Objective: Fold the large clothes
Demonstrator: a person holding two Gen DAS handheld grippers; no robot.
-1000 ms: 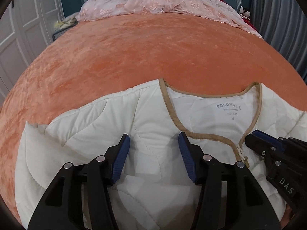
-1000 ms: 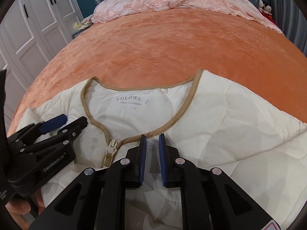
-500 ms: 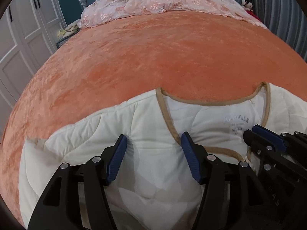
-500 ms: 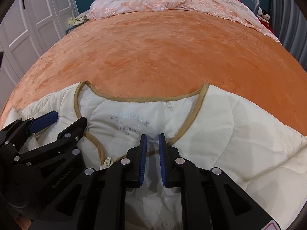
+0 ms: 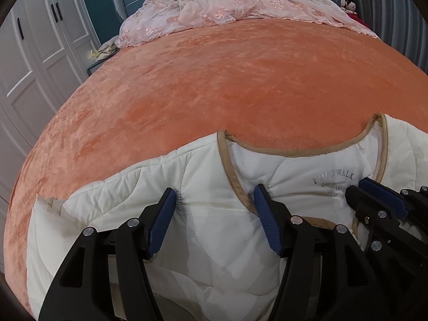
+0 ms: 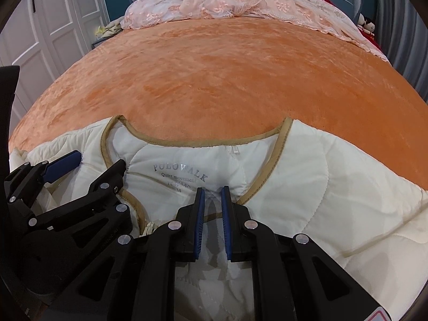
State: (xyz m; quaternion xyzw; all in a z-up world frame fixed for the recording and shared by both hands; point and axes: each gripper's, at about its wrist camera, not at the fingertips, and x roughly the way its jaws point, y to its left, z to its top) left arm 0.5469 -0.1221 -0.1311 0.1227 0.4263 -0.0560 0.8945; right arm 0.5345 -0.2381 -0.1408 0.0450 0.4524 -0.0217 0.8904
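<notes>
My left gripper (image 5: 215, 206) spreads wide on the jacket (image 5: 208, 227); my right gripper (image 6: 213, 199) pinches its front — zipper (image 6: 149, 227) half hidden, hem cut off.

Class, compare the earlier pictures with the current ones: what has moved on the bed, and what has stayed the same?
Both grippers have pushed further up the white quilted jacket toward its collar; the zipper pull has dropped almost out of view. The left hand-held gripper remains wide open over the fabric. The right hand-held gripper stays nearly closed, jacket fabric between its pads. The orange bedspread and pink lace cover are unchanged.
</notes>
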